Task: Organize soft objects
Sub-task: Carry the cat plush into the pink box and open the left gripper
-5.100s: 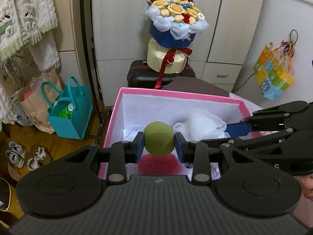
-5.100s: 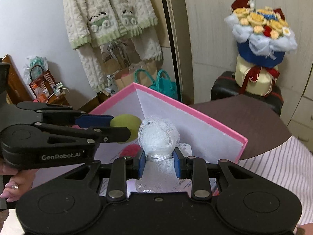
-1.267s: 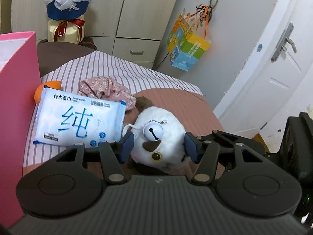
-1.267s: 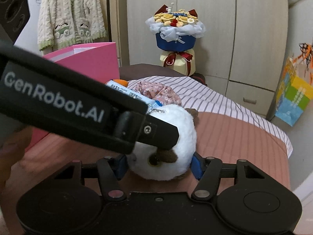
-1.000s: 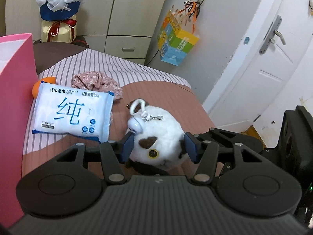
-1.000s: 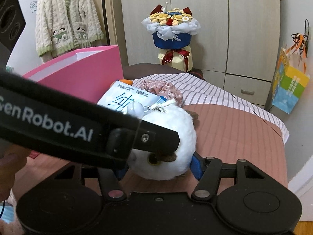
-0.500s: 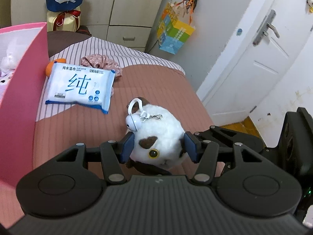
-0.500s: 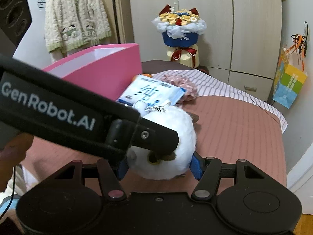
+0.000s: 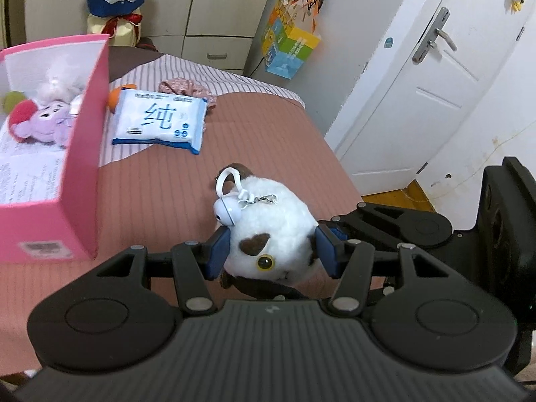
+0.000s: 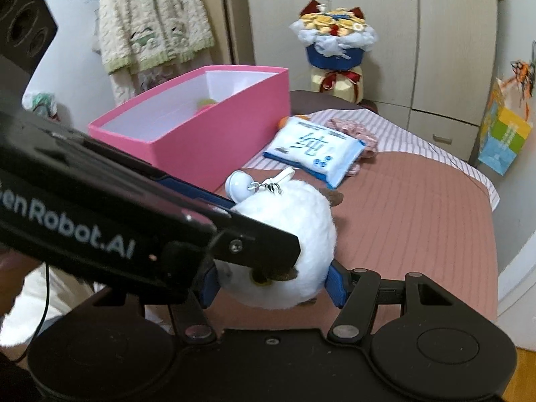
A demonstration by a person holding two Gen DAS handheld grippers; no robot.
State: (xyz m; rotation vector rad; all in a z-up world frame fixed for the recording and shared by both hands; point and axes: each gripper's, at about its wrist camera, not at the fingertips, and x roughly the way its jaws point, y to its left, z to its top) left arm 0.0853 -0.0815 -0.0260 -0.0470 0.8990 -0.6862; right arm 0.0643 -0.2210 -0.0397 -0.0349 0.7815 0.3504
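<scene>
Above the bed (image 9: 160, 207), both my tongs (image 9: 271, 251) (image 10: 273, 284) clamp the plush (image 9: 274, 234); the box (image 9: 87, 154) lies left of it.

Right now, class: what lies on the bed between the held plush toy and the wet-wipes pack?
Nothing: in the left wrist view only bare brown bedcover separates the plush toy from the wet-wipes pack.

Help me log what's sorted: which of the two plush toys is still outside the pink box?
The white plush with brown patches and a bell clip, held between both grippers above the bed. The purple plush with the red ear already lies inside the pink box.
</scene>
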